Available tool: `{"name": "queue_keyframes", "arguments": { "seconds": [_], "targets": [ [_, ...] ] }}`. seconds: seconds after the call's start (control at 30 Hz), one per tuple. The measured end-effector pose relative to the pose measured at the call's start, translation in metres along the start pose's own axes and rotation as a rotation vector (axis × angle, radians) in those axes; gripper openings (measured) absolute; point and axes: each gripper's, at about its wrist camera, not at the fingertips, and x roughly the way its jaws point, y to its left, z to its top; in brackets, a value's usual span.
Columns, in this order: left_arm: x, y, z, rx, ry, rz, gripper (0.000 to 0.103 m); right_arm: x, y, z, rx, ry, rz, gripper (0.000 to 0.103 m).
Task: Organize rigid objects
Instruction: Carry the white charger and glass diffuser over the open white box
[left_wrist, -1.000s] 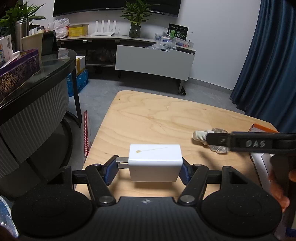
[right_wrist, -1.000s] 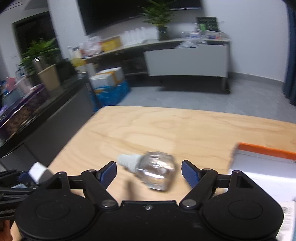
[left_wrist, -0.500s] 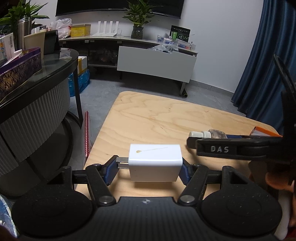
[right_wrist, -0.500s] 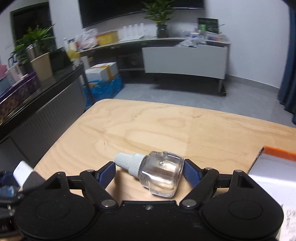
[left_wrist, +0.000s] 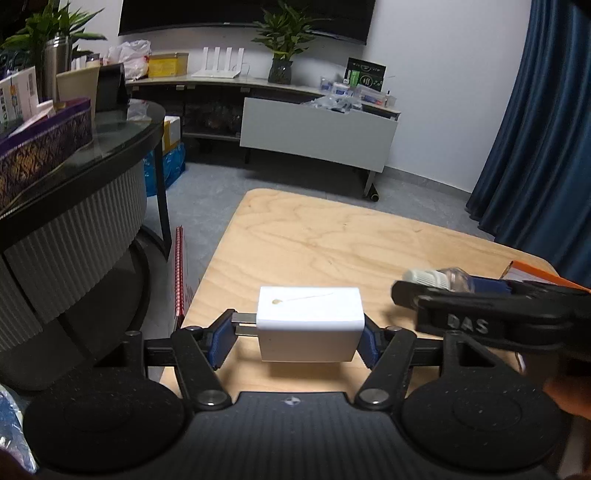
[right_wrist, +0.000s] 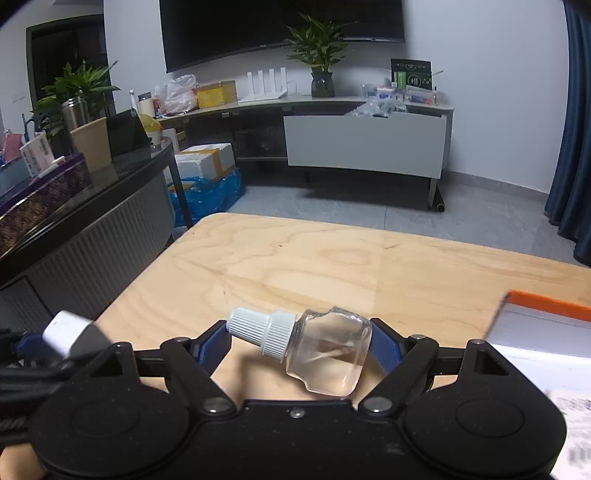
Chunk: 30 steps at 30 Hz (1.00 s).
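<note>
A white plug-in charger (left_wrist: 308, 321) hangs just above the wooden table (left_wrist: 332, 240), its metal prongs pointing left. My left gripper (left_wrist: 295, 334) is shut on it, one blue pad on the prongs and one on the flat end. A clear bottle with a ribbed white cap (right_wrist: 325, 354) lies crosswise between the jaws of my right gripper (right_wrist: 299, 343). Those jaws are closing, with the left pad against the cap and the right pad against the base. In the left wrist view the bottle (left_wrist: 436, 277) peeks over the right gripper's black finger (left_wrist: 480, 317), just right of the charger.
A white box with an orange edge (right_wrist: 546, 321) lies on the table at the right. A dark round counter (left_wrist: 74, 192) with boxes on it stands to the left, with grey floor beyond. A hand (left_wrist: 569, 398) shows at the lower right.
The right gripper has come in leftward, closer to the left gripper, and the bottle now sits square between its pads. The left gripper and charger have stayed put.
</note>
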Motion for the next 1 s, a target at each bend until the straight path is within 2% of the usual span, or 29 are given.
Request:
{"name": "queue_keyframes", "arguments": {
  "seconds": [0.37,0.6,1.0],
  "targets": [
    [-0.043,-0.023,-0.001,0.033,-0.035,-0.033,0.066,-0.093,-0.006,-0.009,0.026,-0.074,-0.014,0.095],
    [-0.075,-0.044,-0.011,0.062,-0.043,-0.053,0.066,-0.155,-0.009,-0.027,0.04,-0.11,-0.043,0.095],
    [-0.109,-0.064,-0.028,0.062,-0.027,-0.078,0.066,-0.221,-0.016,-0.051,0.063,-0.139,-0.076,0.095]
  ]
}}
